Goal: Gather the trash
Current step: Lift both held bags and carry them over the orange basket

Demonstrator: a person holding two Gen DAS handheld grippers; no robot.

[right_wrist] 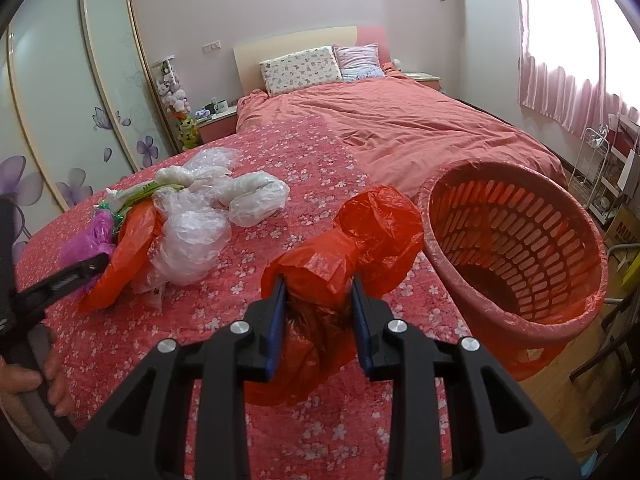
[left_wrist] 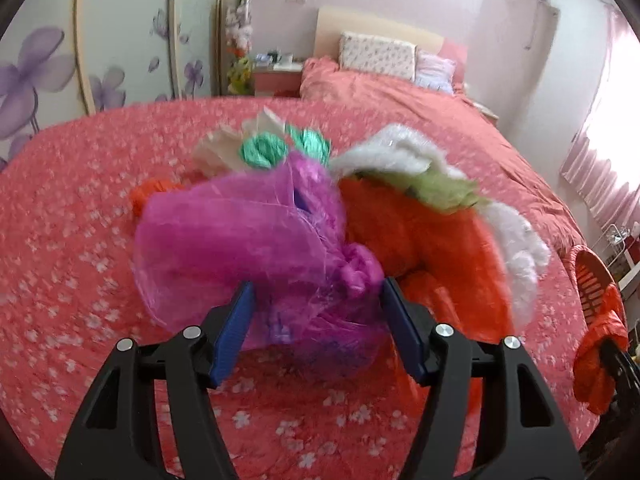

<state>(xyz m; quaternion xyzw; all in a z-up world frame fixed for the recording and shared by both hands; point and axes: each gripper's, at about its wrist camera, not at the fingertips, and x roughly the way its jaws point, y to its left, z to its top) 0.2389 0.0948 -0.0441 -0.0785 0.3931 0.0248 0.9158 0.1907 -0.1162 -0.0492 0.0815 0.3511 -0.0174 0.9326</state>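
The right gripper [right_wrist: 318, 300] is clenched on a crumpled red plastic bag [right_wrist: 344, 240], its blue pads pressing the bag's narrow middle while the rest puffs out ahead and hangs below, just beside the rim of a pink slotted laundry basket [right_wrist: 516, 248] that tilts toward the camera at the right edge of the flowered bedspread [right_wrist: 320, 168]. The left gripper [left_wrist: 316, 320] has its jaws spread wide on either side of a purple plastic bag [left_wrist: 240, 236]; the view is blurred, and I cannot tell whether the pads touch it. Around the purple bag lies a heap of trash: an orange bag [left_wrist: 424, 240] to its right, clear and white plastic bags [right_wrist: 208, 216] beyond, and green scraps [left_wrist: 264, 148] at the far side.
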